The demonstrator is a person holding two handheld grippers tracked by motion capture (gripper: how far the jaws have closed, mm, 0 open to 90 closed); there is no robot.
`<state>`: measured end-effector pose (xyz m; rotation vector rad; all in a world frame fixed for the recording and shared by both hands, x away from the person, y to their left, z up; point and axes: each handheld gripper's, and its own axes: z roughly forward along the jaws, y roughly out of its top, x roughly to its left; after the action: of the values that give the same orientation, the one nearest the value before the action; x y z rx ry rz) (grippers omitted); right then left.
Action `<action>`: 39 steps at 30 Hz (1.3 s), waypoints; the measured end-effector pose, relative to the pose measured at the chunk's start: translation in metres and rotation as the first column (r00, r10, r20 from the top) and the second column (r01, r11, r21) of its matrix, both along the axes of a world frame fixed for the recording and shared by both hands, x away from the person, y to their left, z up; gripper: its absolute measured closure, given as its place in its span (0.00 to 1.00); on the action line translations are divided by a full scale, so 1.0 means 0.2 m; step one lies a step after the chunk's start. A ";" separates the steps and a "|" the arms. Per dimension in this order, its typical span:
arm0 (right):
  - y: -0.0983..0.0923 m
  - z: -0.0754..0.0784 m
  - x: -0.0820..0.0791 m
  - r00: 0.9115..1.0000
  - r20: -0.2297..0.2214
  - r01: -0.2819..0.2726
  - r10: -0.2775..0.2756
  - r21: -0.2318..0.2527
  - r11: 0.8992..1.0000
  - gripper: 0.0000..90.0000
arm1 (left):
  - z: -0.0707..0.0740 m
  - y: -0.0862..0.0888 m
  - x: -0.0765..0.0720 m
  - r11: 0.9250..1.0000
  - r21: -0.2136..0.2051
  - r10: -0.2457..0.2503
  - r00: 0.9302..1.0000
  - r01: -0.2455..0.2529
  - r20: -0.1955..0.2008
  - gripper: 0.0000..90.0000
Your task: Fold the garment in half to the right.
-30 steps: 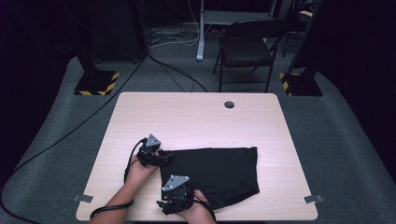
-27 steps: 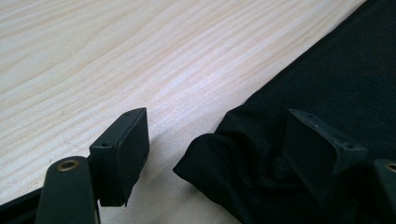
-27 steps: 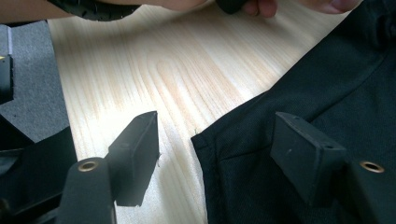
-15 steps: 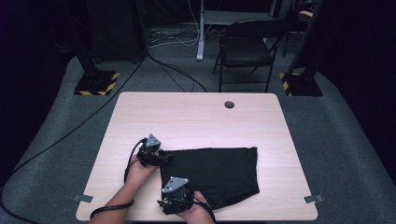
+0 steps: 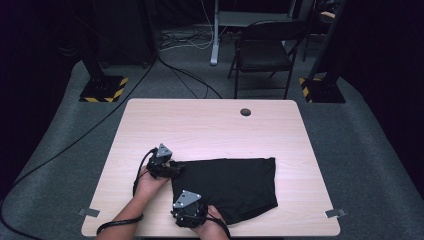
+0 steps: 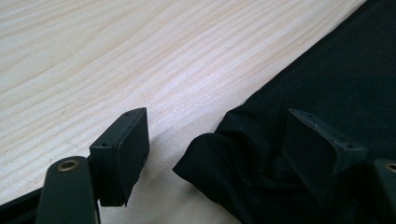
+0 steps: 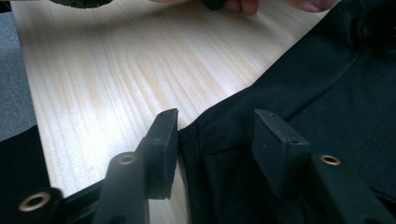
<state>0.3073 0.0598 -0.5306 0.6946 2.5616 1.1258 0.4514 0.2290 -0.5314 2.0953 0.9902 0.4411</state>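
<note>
High view: the black garment (image 5: 227, 187) lies long axis across the surface (image 5: 210, 125), just right of both tools; right tool (image 7: 212, 140), jaws just closing, straddles its near corner; left tool (image 6: 219, 149) gapes at the far corner.

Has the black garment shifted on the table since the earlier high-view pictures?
No. The black garment lies in the same spot relative to the round hole in the table; its far edge and right corner are unchanged.
</note>
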 end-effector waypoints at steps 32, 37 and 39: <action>-0.05 0.10 0.08 0.997 -0.081 0.021 -0.018 0.047 0.999 0.95 | 0.03 0.01 -0.04 0.997 -0.009 -0.080 0.997 0.080 -0.021 0.78; -0.05 0.11 0.06 0.998 -0.062 0.009 -0.008 0.028 1.000 0.95 | 0.04 -0.01 -0.05 0.996 0.016 -0.085 0.996 0.086 -0.018 0.88; -0.05 0.11 0.06 0.998 -0.063 0.007 -0.006 0.030 1.000 0.95 | 0.05 -0.01 -0.05 0.996 0.015 -0.089 0.996 0.090 -0.017 0.89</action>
<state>0.3188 0.0503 -0.5083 0.7565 2.5975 1.1601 0.4414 0.2271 -0.5218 2.1510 0.9008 0.3884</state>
